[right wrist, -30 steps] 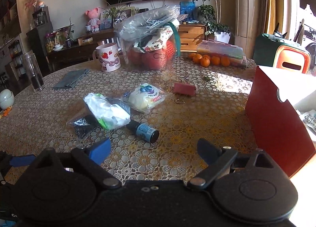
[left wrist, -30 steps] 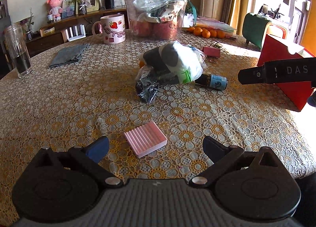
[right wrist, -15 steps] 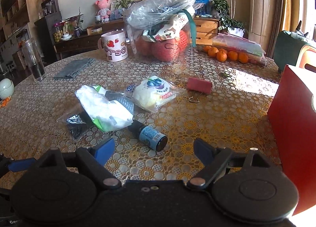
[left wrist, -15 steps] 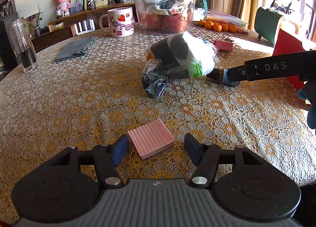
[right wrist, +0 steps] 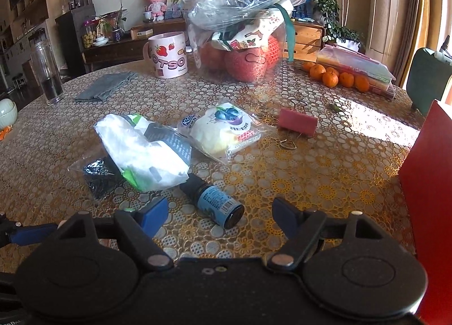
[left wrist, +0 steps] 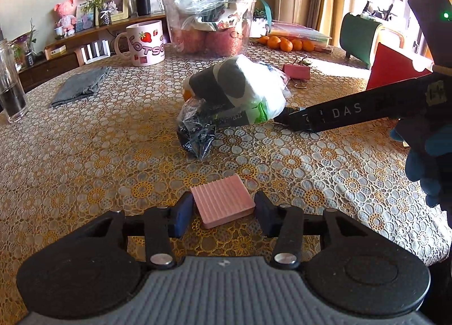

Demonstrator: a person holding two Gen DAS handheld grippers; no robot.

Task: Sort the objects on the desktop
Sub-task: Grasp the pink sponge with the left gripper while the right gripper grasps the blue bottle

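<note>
A pink ribbed block (left wrist: pixel 223 202) lies on the lace tablecloth between the fingers of my left gripper (left wrist: pixel 224 212), which is shut on its sides. My right gripper (right wrist: pixel 220 212) is open and low over the table, with a small dark bottle with a blue label (right wrist: pixel 216 202) lying between its fingers, untouched. Past the bottle lie a white plastic bag (right wrist: pixel 141 152), a small clear bag of dark bits (right wrist: pixel 96 174), a wrapped blueberry bun (right wrist: pixel 223 130) and a pink binder clip (right wrist: pixel 296 124). The right gripper's arm shows in the left wrist view (left wrist: pixel 353 113).
A red box (right wrist: pixel 429 198) stands at the right table edge. At the back stand a strawberry mug (right wrist: pixel 169 55), a clear tub of fruit under plastic (right wrist: pixel 240 39), a glass jar (right wrist: pixel 48 73), a grey cloth (right wrist: pixel 104 89) and oranges (right wrist: pixel 336 78).
My left gripper moved forward and its fingers closed from wide open onto the pink block. My right gripper moved forward and down toward the bottle, staying open.
</note>
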